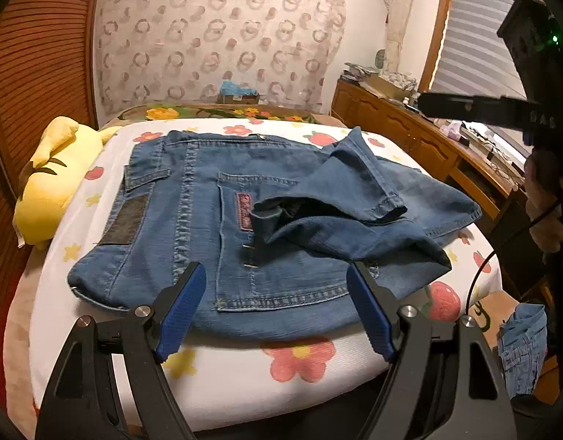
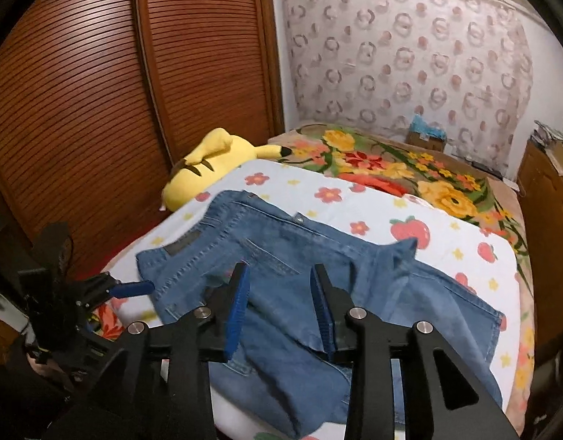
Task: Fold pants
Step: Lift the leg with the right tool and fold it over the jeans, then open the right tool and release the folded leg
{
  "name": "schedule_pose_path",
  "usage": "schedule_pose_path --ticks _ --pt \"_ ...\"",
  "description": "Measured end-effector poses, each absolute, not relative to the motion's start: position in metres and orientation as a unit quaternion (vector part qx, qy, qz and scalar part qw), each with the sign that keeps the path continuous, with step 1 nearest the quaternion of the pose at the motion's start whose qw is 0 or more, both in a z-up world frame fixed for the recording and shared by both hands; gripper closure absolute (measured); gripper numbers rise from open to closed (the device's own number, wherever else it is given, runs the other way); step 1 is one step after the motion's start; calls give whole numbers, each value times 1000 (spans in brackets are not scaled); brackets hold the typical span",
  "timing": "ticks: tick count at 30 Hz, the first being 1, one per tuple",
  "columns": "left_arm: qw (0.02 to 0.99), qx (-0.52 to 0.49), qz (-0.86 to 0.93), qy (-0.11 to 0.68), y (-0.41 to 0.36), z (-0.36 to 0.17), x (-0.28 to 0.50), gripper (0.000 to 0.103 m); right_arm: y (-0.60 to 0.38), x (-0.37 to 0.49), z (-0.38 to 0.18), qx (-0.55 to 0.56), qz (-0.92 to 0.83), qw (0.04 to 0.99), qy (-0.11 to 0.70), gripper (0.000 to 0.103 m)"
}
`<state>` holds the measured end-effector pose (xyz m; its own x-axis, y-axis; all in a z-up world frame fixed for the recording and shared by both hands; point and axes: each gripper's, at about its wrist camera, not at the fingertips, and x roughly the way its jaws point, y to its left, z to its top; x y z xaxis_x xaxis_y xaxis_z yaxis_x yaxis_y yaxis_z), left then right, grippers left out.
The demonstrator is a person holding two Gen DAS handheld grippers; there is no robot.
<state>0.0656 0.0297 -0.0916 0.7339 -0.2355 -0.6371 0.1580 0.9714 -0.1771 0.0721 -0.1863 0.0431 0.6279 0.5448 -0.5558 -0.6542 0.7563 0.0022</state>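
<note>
Blue jeans point(image 1: 193, 220) lie on a white flower-print sheet point(image 1: 223, 366), back pockets up, with the legs folded loosely over the seat, hems point(image 1: 373, 201) bunched near the middle. My left gripper point(image 1: 276, 275) is open and empty, just above the jeans' near edge. In the right wrist view the jeans point(image 2: 289, 249) spread across the sheet point(image 2: 446, 234). My right gripper point(image 2: 281, 275) is open and empty above the folded legs. The left gripper point(image 2: 131, 288) shows at the left beside the jeans.
A yellow plush toy point(image 1: 50, 190) lies at the bed's left edge by a wooden slatted door point(image 2: 80, 102). A wooden dresser point(image 1: 409, 132) stands on the right. More denim point(image 1: 519, 352) sits in a bag beside the bed. A floral blanket point(image 2: 409, 172) covers the far end.
</note>
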Motion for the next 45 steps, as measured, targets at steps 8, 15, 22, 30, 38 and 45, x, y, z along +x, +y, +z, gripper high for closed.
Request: schedule_pose_path --ticks 8,15,22,30,38,45 --pt "925 -41 -116 360 21 -99 85 23 -187 100 6 -113 286 900 310 65" --pt "923 -36 -117 364 20 -103 102 23 -180 132 -34 -97 257 894 354 65" --pt "923 -39 -114 366 21 -105 108 23 -161 141 -50 -88 264 887 369 62" --pt "924 -31 -110 365 27 -104 114 24 -152 131 -57 -93 271 895 343 58" --pt "923 -21 -119 364 27 -103 127 43 -161 138 -54 -92 263 893 353 57" --pt "918 1 -122 378 21 -108 140 45 -186 144 -48 -79 268 890 361 56"
